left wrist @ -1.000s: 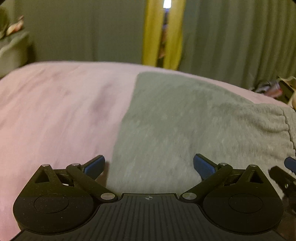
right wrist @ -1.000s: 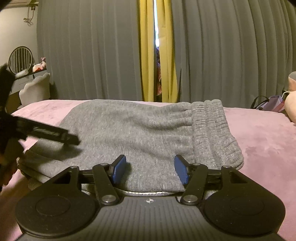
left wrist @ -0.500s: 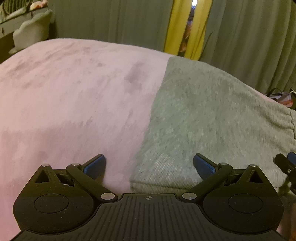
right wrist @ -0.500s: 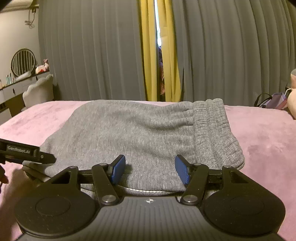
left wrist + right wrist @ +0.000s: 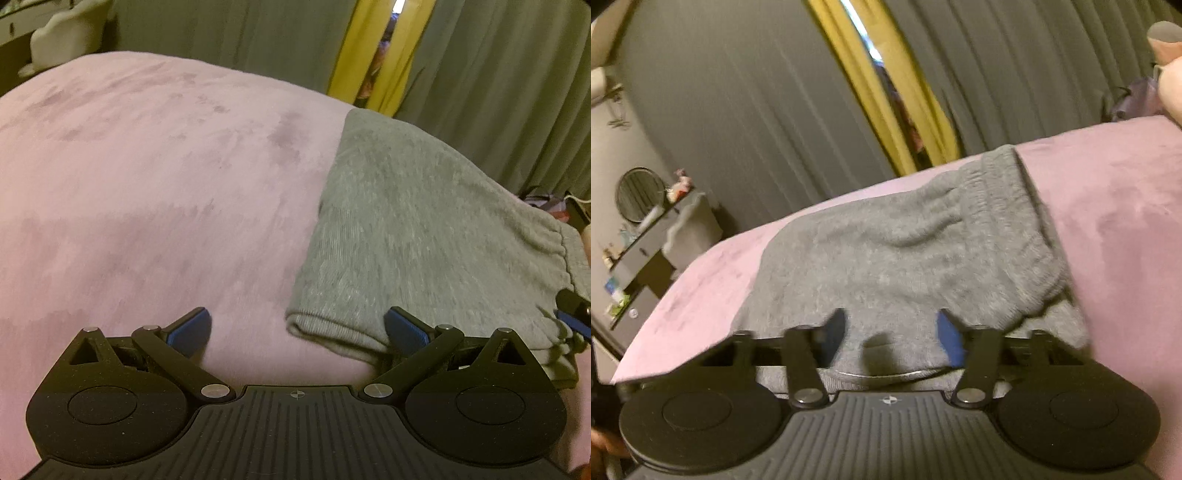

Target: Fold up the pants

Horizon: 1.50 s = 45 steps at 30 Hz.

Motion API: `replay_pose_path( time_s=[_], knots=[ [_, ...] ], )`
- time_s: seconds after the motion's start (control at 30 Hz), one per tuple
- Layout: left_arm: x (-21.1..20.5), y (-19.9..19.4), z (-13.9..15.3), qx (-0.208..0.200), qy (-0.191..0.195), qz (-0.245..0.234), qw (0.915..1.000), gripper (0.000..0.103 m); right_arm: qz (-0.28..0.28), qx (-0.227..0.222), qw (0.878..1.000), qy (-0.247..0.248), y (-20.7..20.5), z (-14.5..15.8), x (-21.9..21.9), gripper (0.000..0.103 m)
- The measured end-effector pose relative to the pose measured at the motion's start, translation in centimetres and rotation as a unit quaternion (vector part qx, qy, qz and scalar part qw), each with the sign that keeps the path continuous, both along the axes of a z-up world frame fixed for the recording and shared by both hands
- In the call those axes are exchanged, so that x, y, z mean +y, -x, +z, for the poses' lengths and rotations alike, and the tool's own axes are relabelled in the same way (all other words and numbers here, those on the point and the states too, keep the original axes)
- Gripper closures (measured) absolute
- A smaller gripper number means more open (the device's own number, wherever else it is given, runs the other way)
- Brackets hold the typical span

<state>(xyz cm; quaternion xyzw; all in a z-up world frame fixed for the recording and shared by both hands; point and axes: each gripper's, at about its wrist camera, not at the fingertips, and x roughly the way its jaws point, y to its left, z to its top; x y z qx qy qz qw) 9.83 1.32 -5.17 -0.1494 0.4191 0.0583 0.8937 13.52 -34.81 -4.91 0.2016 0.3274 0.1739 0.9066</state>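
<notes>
Pink bed [image 5: 155, 192] held gray pants [image 5: 886, 258]; right tongs [image 5: 892, 334] had just been closing, pinching them to fold, while left tongs [image 5: 297, 328] gaped.

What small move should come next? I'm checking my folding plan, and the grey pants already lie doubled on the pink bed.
Probably bring the left tool sideways to the folded corner and pinch it. It stands open with only one fingertip at the pants, while the right tool, whose jaws have just been closing, has the near edge of the cloth bunched between them. With both ends held, the next fold could lift evenly.
</notes>
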Motion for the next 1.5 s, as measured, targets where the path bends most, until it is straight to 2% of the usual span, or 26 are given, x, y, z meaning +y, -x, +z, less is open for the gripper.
replay_pose_path(
  time_s=[0.07, 0.17, 0.27, 0.4, 0.43, 0.47, 0.53, 0.6, 0.63, 0.67, 0.7, 0.73, 0.77, 0.83, 0.9, 0.93, 1.0, 1.1, 1.17, 1.2, 1.33, 1.43, 1.5],
  knots=[
    [0.0, 0.1, 0.1, 0.000, 0.007, 0.003, 1.0000, 0.000, -0.001, -0.002, 1.000, -0.008, 0.0, 0.5, 0.7, 0.070],
    [-0.5, 0.3, 0.6, -0.005, 0.020, -0.011, 0.9997, 0.000, 0.000, 0.003, 1.000, 0.010, -0.2, 0.5, 2.8, 0.072],
    [-1.2, 0.3, 1.7, -0.027, 0.030, -0.029, 0.9988, 0.000, 0.001, 0.054, 0.998, 0.023, -0.4, -0.6, 3.8, 0.075],
    [-1.3, -0.6, 2.3, -0.049, 0.065, -0.030, 0.9962, 0.000, 0.001, 0.065, 0.998, 0.011, 1.0, -0.2, 2.9, 0.076],
    [-1.4, -1.0, 2.2, -0.047, 0.073, -0.027, 0.9958, 0.000, 0.002, 0.065, 0.998, 0.018, 1.3, -0.2, 2.6, 0.081],
    [-1.6, -1.3, 2.0, -0.043, 0.078, -0.025, 0.9957, 0.000, 0.001, 0.064, 0.998, 0.029, 1.5, -0.1, 2.4, 0.087],
    [-2.1, -1.7, 1.4, -0.033, 0.069, -0.026, 0.9967, 0.000, -0.014, 0.076, 0.997, 0.011, 2.0, 0.2, 1.1, 0.087],
    [-2.8, -1.8, 0.7, -0.018, 0.036, -0.035, 0.9986, 0.000, -0.053, 0.100, 0.994, -0.010, 2.6, 0.4, -0.6, 0.075],
    [-3.1, -1.7, 0.4, -0.009, 0.021, -0.039, 0.9990, 0.000, -0.079, 0.108, 0.991, -0.002, 3.2, 0.3, -1.4, 0.058],
    [-3.3, -1.5, 0.2, -0.008, 0.018, -0.044, 0.9988, 0.000, -0.094, 0.110, 0.989, -0.003, 3.7, 0.2, -2.3, 0.050],
    [-3.3, -1.2, 0.0, -0.011, 0.021, -0.045, 0.9987, 0.000, -0.106, 0.116, 0.987, -0.023, 4.0, 0.0, -3.2, 0.049],
    [-3.3, -0.9, -0.1, -0.012, 0.027, -0.041, 0.9987, 0.000, -0.116, 0.126, 0.984, -0.052, 3.9, -0.3, -4.0, 0.042],
    [-3.3, -0.7, -0.2, -0.011, 0.037, -0.035, 0.9986, 0.000, -0.128, 0.140, 0.978, -0.083, 3.7, -0.7, -4.8, 0.028],
    [-3.2, -0.3, -0.4, -0.009, 0.064, -0.028, 0.9975, 0.000, -0.159, 0.165, 0.966, -0.121, 3.0, -1.9, -5.8, 0.008],
    [-3.3, 0.0, -0.4, -0.008, 0.070, -0.029, 0.9971, 0.000, -0.177, 0.187, 0.954, -0.154, 2.1, -3.4, -6.2, 0.007],
    [-3.4, 0.2, -0.2, -0.007, 0.068, -0.032, 0.9971, 0.000, -0.190, 0.210, 0.944, -0.171, 1.8, -4.1, -6.6, 0.007],
    [-3.5, 0.6, -0.2, -0.006, 0.065, -0.040, 0.9970, 0.000, -0.212, 0.200, 0.931, -0.218, 2.2, -4.4, -7.4, 0.004],
    [-3.8, 0.9, -0.5, -0.004, 0.068, -0.029, 0.9973, 0.000, -0.221, 0.191, 0.919, -0.266, 1.4, -5.4, -8.2, 0.004],
    [-4.3, 1.1, -0.6, -0.004, 0.065, -0.020, 0.9976, 0.000, -0.222, 0.203, 0.903, -0.306, 0.5, -6.4, -8.3, 0.004],
    [-4.5, 1.2, -0.5, -0.004, 0.064, -0.020, 0.9977, 0.000, -0.220, 0.201, 0.901, -0.316, -0.1, -6.5, -8.5, 0.004],
    [-4.8, 1.6, -0.3, 0.000, 0.071, -0.019, 0.9973, 0.000, -0.184, 0.195, 0.912, -0.309, -1.7, -6.3, -7.9, 0.004],
    [-4.9, 1.7, -0.3, 0.004, 0.071, -0.019, 0.9973, 0.000, -0.169, 0.189, 0.922, -0.293, -2.1, -6.2, -7.5, 0.040],
    [-4.9, 1.8, -0.3, 0.004, 0.071, -0.018, 0.9973, 0.000, -0.168, 0.184, 0.924, -0.288, -2.5, -6.2, -7.4, 0.040]
  ],
)
